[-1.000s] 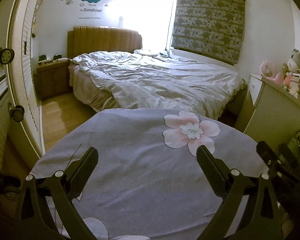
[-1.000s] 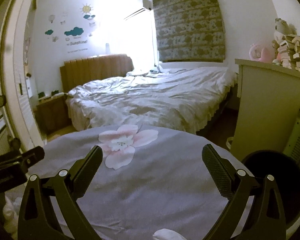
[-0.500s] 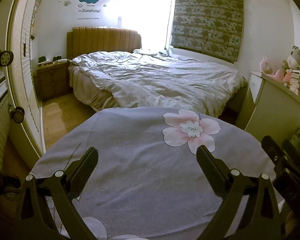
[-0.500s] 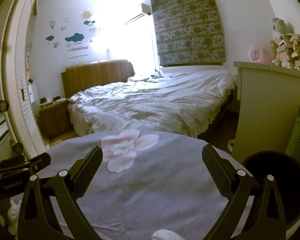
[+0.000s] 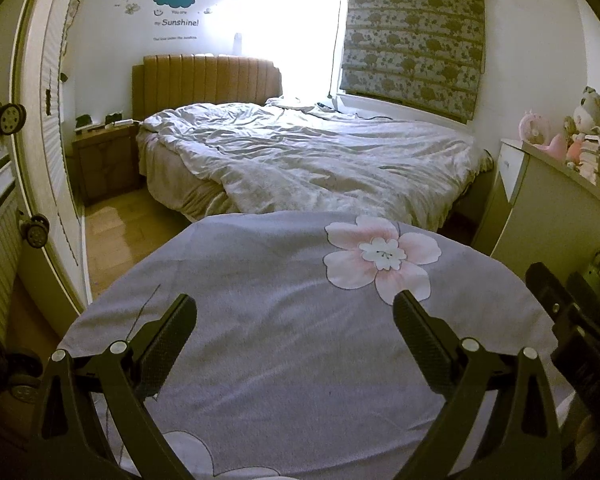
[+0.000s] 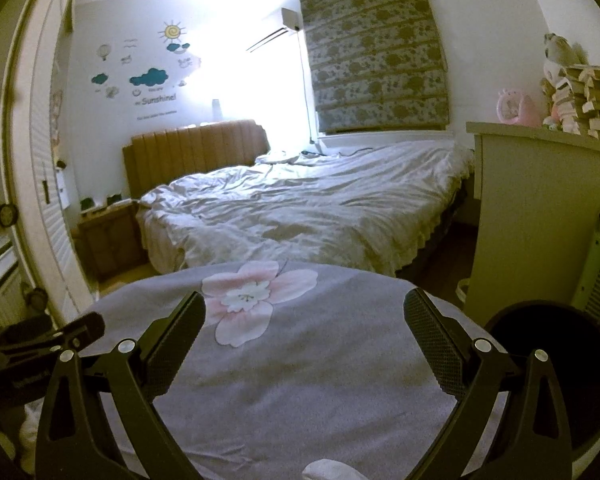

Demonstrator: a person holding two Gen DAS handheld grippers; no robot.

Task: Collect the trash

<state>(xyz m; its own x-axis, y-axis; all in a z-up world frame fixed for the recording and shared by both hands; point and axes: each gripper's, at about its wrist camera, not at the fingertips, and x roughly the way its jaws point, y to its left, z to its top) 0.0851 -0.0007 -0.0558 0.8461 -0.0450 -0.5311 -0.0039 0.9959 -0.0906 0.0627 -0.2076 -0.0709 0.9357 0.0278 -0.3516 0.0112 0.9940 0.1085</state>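
My left gripper [image 5: 294, 314] is open above a table with a grey cloth [image 5: 260, 280] printed with a pink flower [image 5: 382, 258]; nothing lies between its fingers. My right gripper [image 6: 304, 312] is open over the same grey cloth [image 6: 320, 364], with nothing in it. A small white crumpled thing [image 6: 332, 471] shows at the bottom edge of the right wrist view, below the fingers. A round dark bin [image 6: 556, 364] stands at the table's right side. The other gripper's body appears at the left edge [image 6: 40, 340] of that view.
Beyond the table is an unmade bed [image 5: 312, 160] with a brown headboard. A white cabinet [image 6: 540, 208] with plush toys and stacked items stands on the right. A nightstand [image 5: 106, 160], a white slatted door [image 5: 52, 140] and wooden floor [image 5: 116, 232] are on the left.
The right wrist view has tilted up a little, so the table sits lower and more of the wall shows. The left view has barely shifted. Both grippers stay open.
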